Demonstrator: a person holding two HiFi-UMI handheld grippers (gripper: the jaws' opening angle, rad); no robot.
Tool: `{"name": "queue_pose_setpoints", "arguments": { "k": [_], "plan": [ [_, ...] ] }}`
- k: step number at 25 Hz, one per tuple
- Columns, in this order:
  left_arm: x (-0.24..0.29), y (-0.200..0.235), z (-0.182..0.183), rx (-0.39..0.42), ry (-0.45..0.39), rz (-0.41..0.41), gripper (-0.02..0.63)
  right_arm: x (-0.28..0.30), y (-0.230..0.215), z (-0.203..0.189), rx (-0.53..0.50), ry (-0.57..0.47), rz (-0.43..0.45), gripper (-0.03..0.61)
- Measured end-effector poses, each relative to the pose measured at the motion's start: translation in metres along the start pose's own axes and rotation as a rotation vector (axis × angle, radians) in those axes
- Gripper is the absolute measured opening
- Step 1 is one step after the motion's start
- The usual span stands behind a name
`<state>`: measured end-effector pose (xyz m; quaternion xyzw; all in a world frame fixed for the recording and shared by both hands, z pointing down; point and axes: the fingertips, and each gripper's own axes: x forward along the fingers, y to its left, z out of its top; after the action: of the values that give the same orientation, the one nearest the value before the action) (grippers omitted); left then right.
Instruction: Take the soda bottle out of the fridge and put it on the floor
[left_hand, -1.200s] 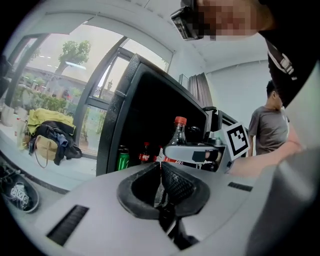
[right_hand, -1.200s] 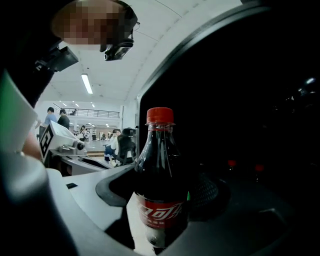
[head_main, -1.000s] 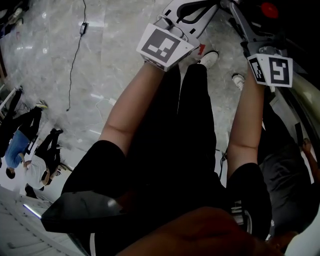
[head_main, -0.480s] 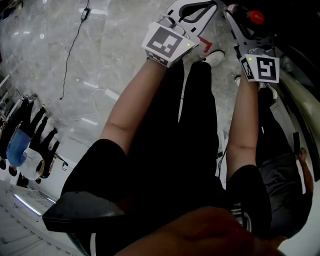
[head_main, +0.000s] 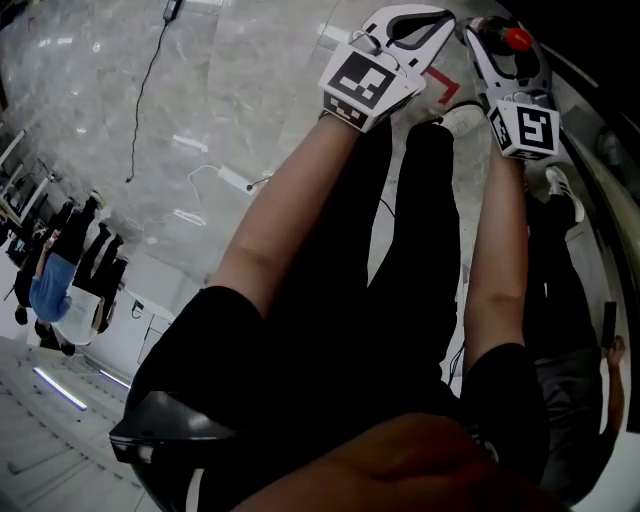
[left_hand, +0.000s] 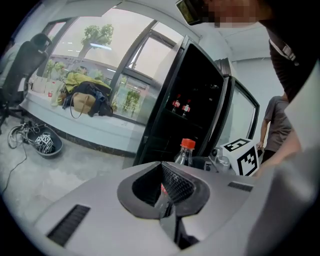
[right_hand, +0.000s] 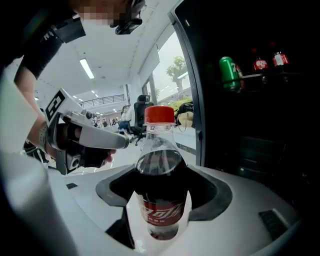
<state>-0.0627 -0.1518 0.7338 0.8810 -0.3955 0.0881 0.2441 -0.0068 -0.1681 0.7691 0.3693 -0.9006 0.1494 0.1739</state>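
Note:
The soda bottle, dark cola with a red cap and red label, stands upright between the jaws of my right gripper, which is shut on its body. In the head view its red cap shows at the tip of the right gripper, above the floor. My left gripper is just to its left; its jaws meet with nothing held. The black fridge stands open right behind the bottle.
Inside the fridge a green can and two red-capped bottles sit on a shelf. A cable trails over the marble floor. People stand at the far left, and another person is at the right. My legs hang below the grippers.
In the head view both grippers have shifted up and to the right and drawn closer together. The right one still holds the bottle, whose red cap stays in sight.

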Motion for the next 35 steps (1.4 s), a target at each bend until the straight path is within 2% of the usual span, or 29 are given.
{"name": "queue_pose_setpoints", "arguments": {
  "k": [10,15,20,28,33,35],
  "plan": [
    [0.032,0.039,-0.132,-0.054,0.131,0.014,0.006,0.050,0.000,-0.177,0.026,0.202,0.003,0.318],
    [0.051,0.056,-0.179,-0.064,0.189,0.003,0.006,0.077,-0.006,-0.249,0.038,0.291,0.010,0.318],
    [0.066,0.067,-0.212,-0.053,0.218,-0.015,0.006,0.101,-0.016,-0.307,0.019,0.360,0.012,0.318],
    [0.066,0.086,-0.241,-0.072,0.233,-0.010,0.005,0.132,-0.018,-0.360,-0.041,0.435,0.010,0.318],
    [0.062,0.089,-0.240,-0.075,0.239,-0.004,0.006,0.138,-0.008,-0.363,-0.116,0.455,0.035,0.318],
    [0.061,0.089,-0.236,-0.077,0.236,0.002,0.006,0.137,-0.007,-0.363,-0.105,0.468,0.042,0.318]
  ]
}}
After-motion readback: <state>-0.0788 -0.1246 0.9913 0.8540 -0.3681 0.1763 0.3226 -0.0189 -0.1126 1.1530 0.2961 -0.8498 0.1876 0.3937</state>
